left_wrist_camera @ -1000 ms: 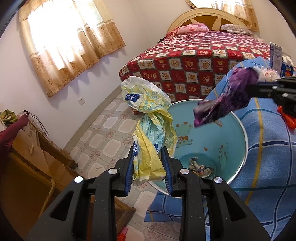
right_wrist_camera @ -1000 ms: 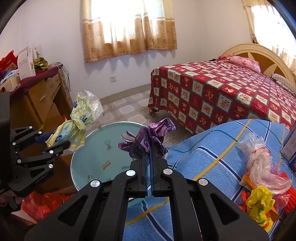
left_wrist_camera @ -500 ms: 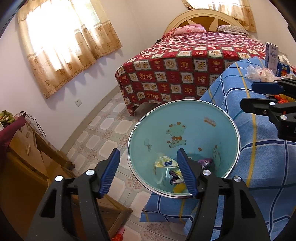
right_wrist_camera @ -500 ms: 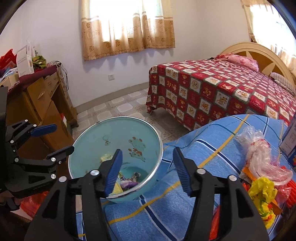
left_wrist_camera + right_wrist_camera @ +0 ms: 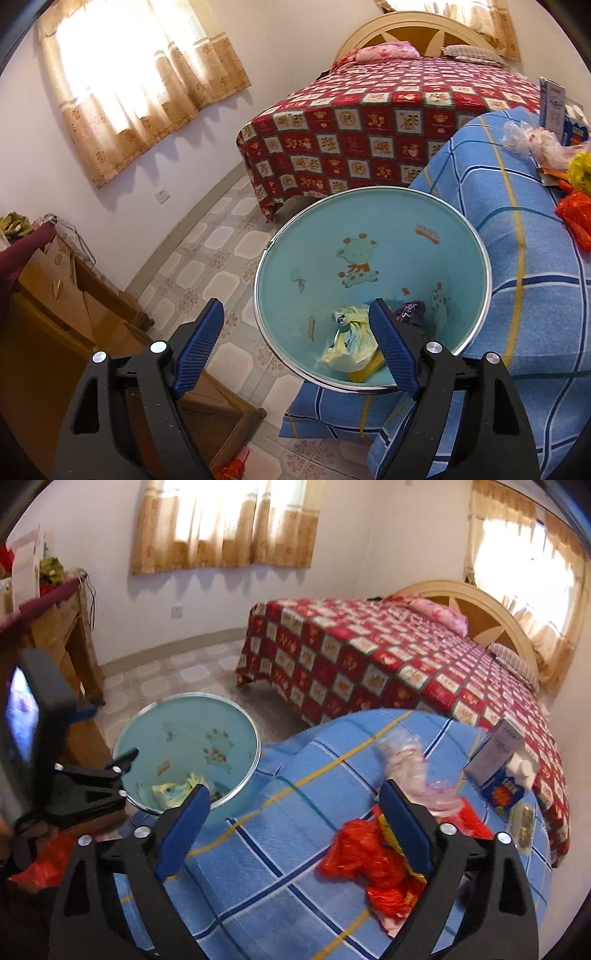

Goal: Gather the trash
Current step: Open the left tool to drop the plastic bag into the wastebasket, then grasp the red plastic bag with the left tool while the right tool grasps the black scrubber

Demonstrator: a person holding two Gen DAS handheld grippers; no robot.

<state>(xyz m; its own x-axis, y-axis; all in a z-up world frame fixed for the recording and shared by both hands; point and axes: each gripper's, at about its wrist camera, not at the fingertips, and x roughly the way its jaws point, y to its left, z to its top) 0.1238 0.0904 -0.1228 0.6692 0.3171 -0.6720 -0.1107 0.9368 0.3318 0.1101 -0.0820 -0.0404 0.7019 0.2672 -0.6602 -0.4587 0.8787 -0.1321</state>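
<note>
A light blue trash bin [image 5: 388, 229] with a metal rim stands beside the blue plaid surface [image 5: 524, 288]. Inside lie a yellow plastic bag [image 5: 349, 343] and a purple wrapper [image 5: 410, 308]. My left gripper [image 5: 295, 350] is open and empty, over the bin's near rim. My right gripper [image 5: 291, 827] is open and empty above the plaid surface, with a red plastic bag [image 5: 369, 860] between its fingers and a clear pink bag [image 5: 406, 768] just beyond. The bin [image 5: 184, 738] and the left gripper [image 5: 110, 775] also show in the right wrist view.
A bed with a red patchwork cover [image 5: 388, 664] stands behind. A wooden desk [image 5: 55, 295] is at the left. Boxes [image 5: 498, 768] sit on the plaid surface at the right. A red bag [image 5: 40, 860] lies on the tiled floor [image 5: 221, 251].
Both grippers opened and dropped the yellow bag and the purple wrapper into the bin. The right gripper has since swung right, over the trash on the plaid surface.
</note>
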